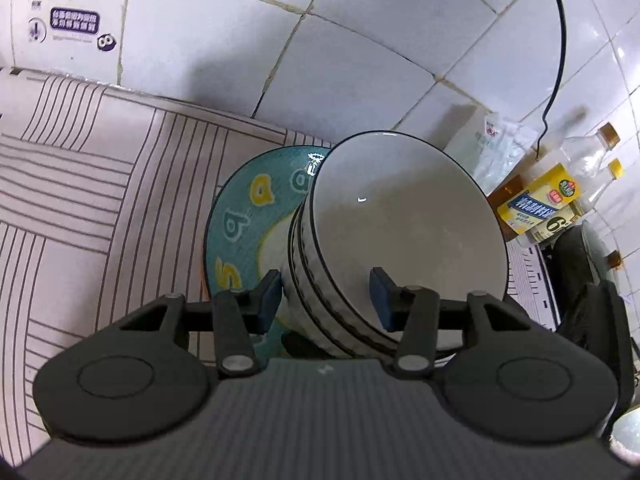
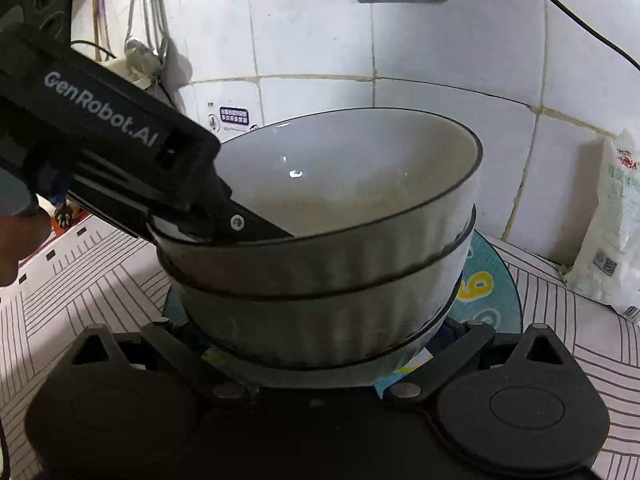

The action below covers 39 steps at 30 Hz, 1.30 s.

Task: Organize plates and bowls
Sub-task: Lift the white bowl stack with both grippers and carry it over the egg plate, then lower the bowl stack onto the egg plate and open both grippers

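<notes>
White tiles behind; left gripper (image 1: 326, 300) pinches the bowl stack (image 1: 384, 248) rim on the teal plate (image 1: 248, 216). Right gripper's fingers hidden, cannot tell. Tilted bowls could slide off.

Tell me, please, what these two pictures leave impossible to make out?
- Right wrist view: the right hand-held gripper fingertips, hidden behind the stacked bowls.
- Right wrist view: most of the teal plate, covered by the bowls.
- Left wrist view: bottle label text, too small and blurred.

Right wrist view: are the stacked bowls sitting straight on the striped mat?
No. The stacked bowls rest on a teal plate, which lies between them and the striped mat.
</notes>
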Available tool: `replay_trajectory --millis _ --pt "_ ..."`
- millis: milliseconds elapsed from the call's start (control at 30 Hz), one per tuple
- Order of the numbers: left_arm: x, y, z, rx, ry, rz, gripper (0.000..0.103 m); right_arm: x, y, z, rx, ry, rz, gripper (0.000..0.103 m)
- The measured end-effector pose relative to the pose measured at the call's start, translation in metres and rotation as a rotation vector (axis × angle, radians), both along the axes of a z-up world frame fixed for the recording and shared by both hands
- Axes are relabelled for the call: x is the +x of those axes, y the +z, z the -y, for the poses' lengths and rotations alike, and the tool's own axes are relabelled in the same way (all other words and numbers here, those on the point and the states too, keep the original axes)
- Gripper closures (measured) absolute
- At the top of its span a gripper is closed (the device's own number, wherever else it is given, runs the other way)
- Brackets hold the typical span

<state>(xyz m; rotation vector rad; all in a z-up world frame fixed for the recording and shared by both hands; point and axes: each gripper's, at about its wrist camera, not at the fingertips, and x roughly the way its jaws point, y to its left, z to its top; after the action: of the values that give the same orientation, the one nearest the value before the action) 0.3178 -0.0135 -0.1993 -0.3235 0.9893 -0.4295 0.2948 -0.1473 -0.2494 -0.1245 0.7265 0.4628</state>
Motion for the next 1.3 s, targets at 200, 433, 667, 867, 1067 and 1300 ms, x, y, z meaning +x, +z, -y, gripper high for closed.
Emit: replay_trajectory --millis 200,433,667,867,1067,1300 --pt "-0.002 0.000 0.002 0.028 0.021 0.008 0.057 0.000 -0.001 -0.003 -0.008 0.004 -0.002 0.001" --pt "-0.007 0.002 -0.002 0.014 0.041 0.000 0.058 -0.008 0.000 0.000 -0.025 -0.024 0.022 0.001" --pt "-0.023 0.023 0.005 0.088 0.096 0.070 0.052 -0.044 0.015 0.015 -0.022 -0.075 0.059 0.001" --pt "-0.051 0.066 -0.006 0.179 0.123 0.151 0.047 -0.085 0.054 0.029 0.086 -0.125 0.116 0.001" --pt "-0.090 0.094 -0.013 0.198 0.115 0.175 0.041 -0.111 0.080 0.036 0.080 -0.196 0.153 0.001" --pt "-0.136 0.104 -0.018 0.223 0.131 0.182 0.034 -0.144 0.100 0.044 0.048 -0.296 0.160 0.001"
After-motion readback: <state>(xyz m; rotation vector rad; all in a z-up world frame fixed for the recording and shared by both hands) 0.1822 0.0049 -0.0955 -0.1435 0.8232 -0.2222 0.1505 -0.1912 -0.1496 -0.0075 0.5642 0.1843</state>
